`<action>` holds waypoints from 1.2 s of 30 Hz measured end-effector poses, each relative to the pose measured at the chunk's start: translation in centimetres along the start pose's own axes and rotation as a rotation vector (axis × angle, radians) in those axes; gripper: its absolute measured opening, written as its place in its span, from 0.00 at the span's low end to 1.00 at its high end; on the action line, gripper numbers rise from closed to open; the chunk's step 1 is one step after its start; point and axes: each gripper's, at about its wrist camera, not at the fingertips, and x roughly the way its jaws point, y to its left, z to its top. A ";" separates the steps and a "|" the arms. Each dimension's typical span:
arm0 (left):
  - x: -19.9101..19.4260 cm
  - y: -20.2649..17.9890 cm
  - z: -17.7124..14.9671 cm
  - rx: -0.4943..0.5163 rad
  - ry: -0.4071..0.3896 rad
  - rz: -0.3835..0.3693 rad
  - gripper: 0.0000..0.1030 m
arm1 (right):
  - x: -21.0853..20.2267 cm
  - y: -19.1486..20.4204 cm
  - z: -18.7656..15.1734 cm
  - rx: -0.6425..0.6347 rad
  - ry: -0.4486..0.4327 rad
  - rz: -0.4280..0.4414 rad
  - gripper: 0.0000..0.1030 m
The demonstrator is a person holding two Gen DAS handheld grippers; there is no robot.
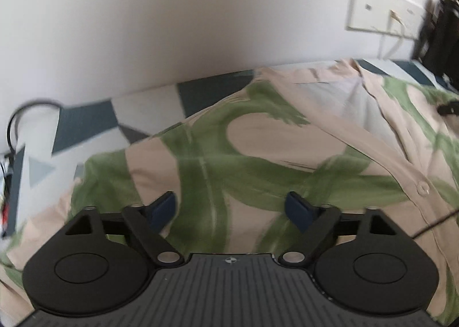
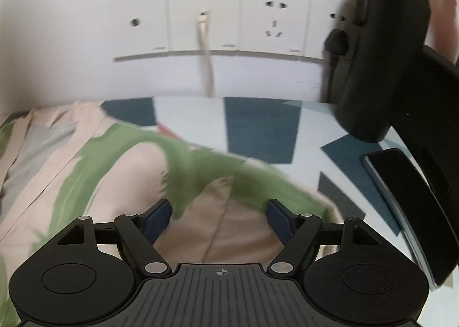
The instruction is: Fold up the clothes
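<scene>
Your left gripper [image 1: 231, 206] has its jaws spread wide, and nothing sits between the blue pads [image 1: 163, 208]; they hang just above the shirt [image 1: 243, 160]. Your right gripper [image 2: 219, 219] also has its jaws spread, empty, over the shirt's folded sleeve end [image 2: 229, 212].

The shirt is beige with broad green brush strokes. It lies flat on the desk [image 1: 86, 123], which wears a cover of blue, grey and white shapes, and its collar [image 1: 338, 74] reaches to the desk's far edge by the white wall [image 1: 143, 26]. The button placket [image 1: 421, 188] runs down the front, with one button showing.

From your right wrist view, the shirt's right edge stops short of the desk's right side, where a dark flat phone [image 2: 407, 198] lies beside a black bottle [image 2: 381, 49]. A row of wall sockets [image 2: 223, 26] sits above the far edge, with a pale cable [image 2: 206, 52] plugged in and hanging down.
</scene>
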 end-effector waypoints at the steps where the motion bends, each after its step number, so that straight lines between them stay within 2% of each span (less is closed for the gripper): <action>1: 0.2 0.4 0.0 -0.019 -0.005 0.014 0.94 | 0.1 -0.1 0.3 0.011 0.004 -0.009 0.68; 4: -0.6 0.1 0.4 -0.015 0.001 0.052 0.92 | -0.2 0.0 0.7 0.061 0.007 -0.016 0.69; 5: -1.2 -0.1 0.4 -0.006 -0.007 0.060 0.92 | -0.7 0.0 0.7 0.084 -0.005 -0.008 0.72; 8: -4.2 -0.7 -0.4 0.019 -0.048 0.062 0.92 | -3.1 0.5 0.3 0.120 -0.057 0.026 0.96; 11: -7.2 -0.9 -1.9 -0.014 -0.053 0.074 0.93 | -5.4 1.1 -0.2 0.113 -0.094 0.053 0.99; 15: -11.7 -1.9 -4.9 -0.040 -0.050 0.104 0.96 | -7.9 2.1 -1.0 0.087 -0.129 0.067 0.99; 20: -16.9 -4.0 -9.8 -0.023 -0.040 0.144 0.99 | -10.3 2.9 -1.9 0.071 -0.144 0.060 0.99; 26: -18.9 -4.5 -14.7 -0.063 0.001 0.093 0.99 | -13.7 3.4 -3.5 0.082 -0.131 0.028 0.99; 32: -20.0 -3.4 -18.4 -0.059 -0.021 0.020 0.99 | -19.6 3.9 -7.0 0.117 -0.155 -0.086 0.99; 36: -21.0 -2.2 -20.6 -0.002 -0.039 0.019 0.99 | -23.8 4.3 -10.5 0.206 -0.119 -0.185 0.99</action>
